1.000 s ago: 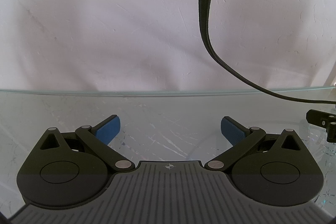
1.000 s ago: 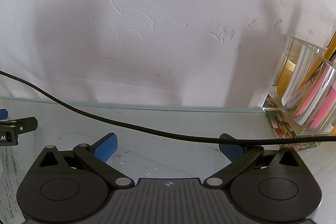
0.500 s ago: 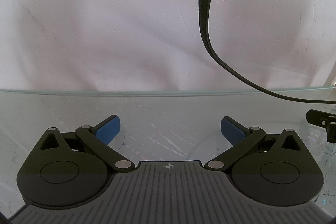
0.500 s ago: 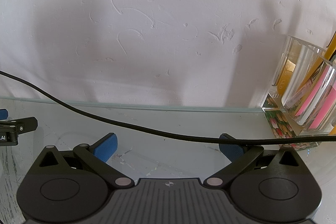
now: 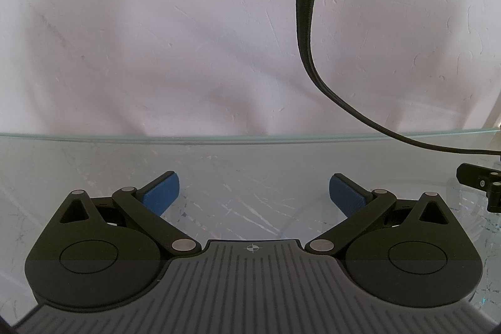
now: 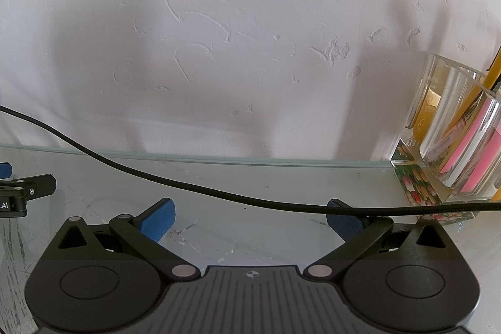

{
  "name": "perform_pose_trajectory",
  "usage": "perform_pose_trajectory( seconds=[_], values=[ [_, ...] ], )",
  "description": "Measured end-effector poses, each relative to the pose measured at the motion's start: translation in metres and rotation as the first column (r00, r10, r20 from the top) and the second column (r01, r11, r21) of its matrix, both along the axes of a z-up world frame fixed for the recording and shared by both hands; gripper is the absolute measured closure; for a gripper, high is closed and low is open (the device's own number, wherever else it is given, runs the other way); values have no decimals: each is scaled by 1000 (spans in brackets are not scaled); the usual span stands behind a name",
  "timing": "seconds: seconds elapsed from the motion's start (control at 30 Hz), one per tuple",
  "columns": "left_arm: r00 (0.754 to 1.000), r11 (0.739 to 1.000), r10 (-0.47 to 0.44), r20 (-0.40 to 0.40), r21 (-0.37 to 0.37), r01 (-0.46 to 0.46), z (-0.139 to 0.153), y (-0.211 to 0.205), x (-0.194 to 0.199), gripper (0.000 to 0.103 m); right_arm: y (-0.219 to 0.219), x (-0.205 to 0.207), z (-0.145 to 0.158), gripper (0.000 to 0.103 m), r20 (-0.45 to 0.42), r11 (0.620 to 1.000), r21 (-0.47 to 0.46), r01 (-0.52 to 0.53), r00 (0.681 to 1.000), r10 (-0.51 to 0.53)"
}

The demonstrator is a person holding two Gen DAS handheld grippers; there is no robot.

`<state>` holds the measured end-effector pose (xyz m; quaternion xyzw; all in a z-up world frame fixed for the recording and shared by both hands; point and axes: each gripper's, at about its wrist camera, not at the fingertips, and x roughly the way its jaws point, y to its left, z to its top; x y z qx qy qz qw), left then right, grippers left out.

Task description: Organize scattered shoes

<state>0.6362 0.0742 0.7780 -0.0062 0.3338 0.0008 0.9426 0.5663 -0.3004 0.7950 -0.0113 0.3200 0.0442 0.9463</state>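
No shoe shows in either view. My left gripper (image 5: 253, 190) rests low over a glass tabletop (image 5: 125, 158), facing a white wall, its blue pads (image 5: 162, 193) spread wide with nothing between them. My right gripper (image 6: 250, 218) sits the same way over the glass (image 6: 281, 180), open and empty. A black cable (image 6: 219, 193) crosses in front of its fingers. Part of the right gripper (image 5: 482, 180) shows at the right edge of the left wrist view, and part of the left gripper (image 6: 25, 193) at the left edge of the right wrist view.
A rough white wall (image 6: 250, 36) stands close behind the table's far edge. A clear holder (image 6: 454, 140) with yellow and pink items stands at the back right of the glass. A black cable (image 5: 308, 21) hangs down in the left wrist view.
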Motion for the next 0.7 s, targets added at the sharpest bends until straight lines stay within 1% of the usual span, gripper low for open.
perform_pose_trajectory(
  seconds=[0.53, 0.6, 0.7],
  values=[
    [1000, 1000, 0, 0, 0, 0, 0, 0, -1, 0, -7, -1, 5, 0, 0, 1000, 0, 0, 1000, 0],
    [1000, 1000, 0, 0, 0, 0, 1, 0, -3, 0, 0, 0, 0, 0, 0, 1000, 0, 0, 1000, 0],
    [1000, 1000, 0, 0, 0, 0, 0, 1, -2, 0, -2, 0, 1, 0, 0, 1000, 0, 0, 1000, 0]
  ],
)
